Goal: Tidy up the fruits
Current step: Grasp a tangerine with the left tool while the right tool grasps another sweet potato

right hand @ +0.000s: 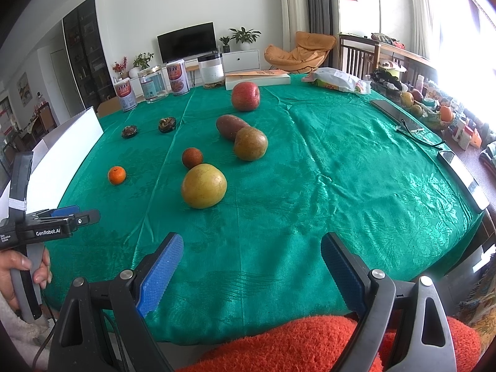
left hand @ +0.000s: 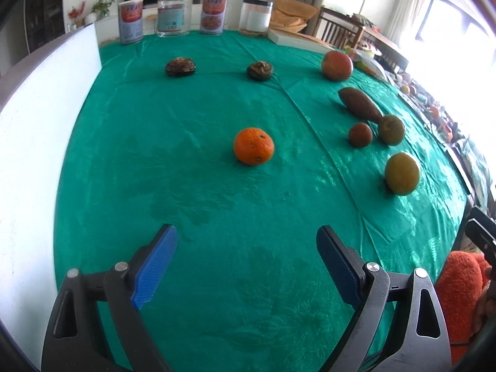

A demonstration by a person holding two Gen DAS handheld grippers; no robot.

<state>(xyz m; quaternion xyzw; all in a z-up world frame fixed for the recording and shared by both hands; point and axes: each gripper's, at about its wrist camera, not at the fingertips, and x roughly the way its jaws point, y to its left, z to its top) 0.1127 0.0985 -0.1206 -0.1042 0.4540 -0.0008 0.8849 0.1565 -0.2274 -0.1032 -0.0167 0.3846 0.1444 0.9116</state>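
Six fruits lay loose on the counter [right hand: 341, 161], none sorted yet, so the organizing looked barely begun. Left tongs [left hand: 246, 241] and right tongs [right hand: 251, 249] both stood wide open, empty, at the near edge. Small dimpled orange [left hand: 254, 146] sat alone mid-cloth; smooth yellow round fruit [right hand: 203, 185], red apple [right hand: 245, 96] and oblong brown fruit [right hand: 231, 126] clustered farther right. Cloth: shiny green, patterned.

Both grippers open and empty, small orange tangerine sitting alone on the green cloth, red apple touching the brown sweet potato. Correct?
Not quite: the round red apple is not touching the long brown sweet potato; the right wrist view shows green satin tablecloth between them. The rest holds: left gripper and right gripper are open and empty, and the small orange tangerine sits alone.
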